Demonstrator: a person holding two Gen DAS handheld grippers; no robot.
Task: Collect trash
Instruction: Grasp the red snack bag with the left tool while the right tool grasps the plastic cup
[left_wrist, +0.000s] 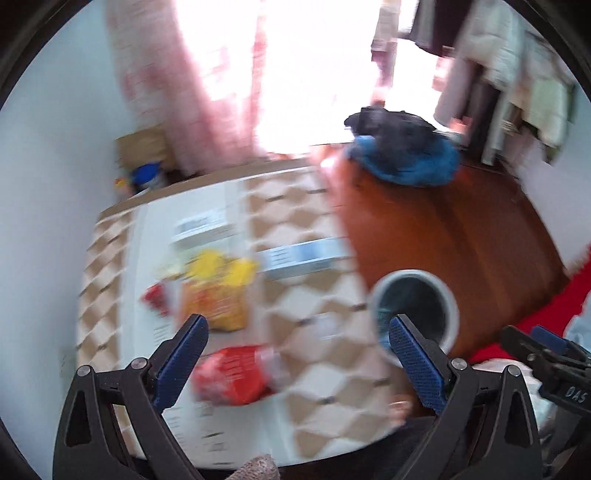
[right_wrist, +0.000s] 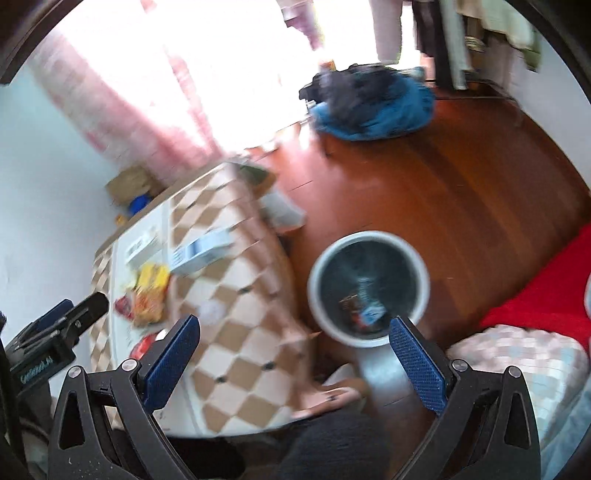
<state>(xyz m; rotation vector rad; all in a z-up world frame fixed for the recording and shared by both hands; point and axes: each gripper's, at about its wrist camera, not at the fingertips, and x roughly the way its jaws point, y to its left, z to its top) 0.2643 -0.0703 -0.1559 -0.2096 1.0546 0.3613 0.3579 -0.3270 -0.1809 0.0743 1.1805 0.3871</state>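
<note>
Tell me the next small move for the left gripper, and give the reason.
Probably lower the left gripper onto the red wrapper on the table. The gripper is open and empty, the wrapper lies between its fingers, and the bin stands on the floor beside the table.

motion blur throughout | blown-out window (left_wrist: 314, 66) glare | fisheye edges

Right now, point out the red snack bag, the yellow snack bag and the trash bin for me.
red snack bag (left_wrist: 231, 376), left wrist view, middle of the crumpled red pack.
yellow snack bag (left_wrist: 218, 291), left wrist view, centre of the yellow-orange pack.
trash bin (right_wrist: 421, 266), right wrist view, right side of the white rim.
</note>
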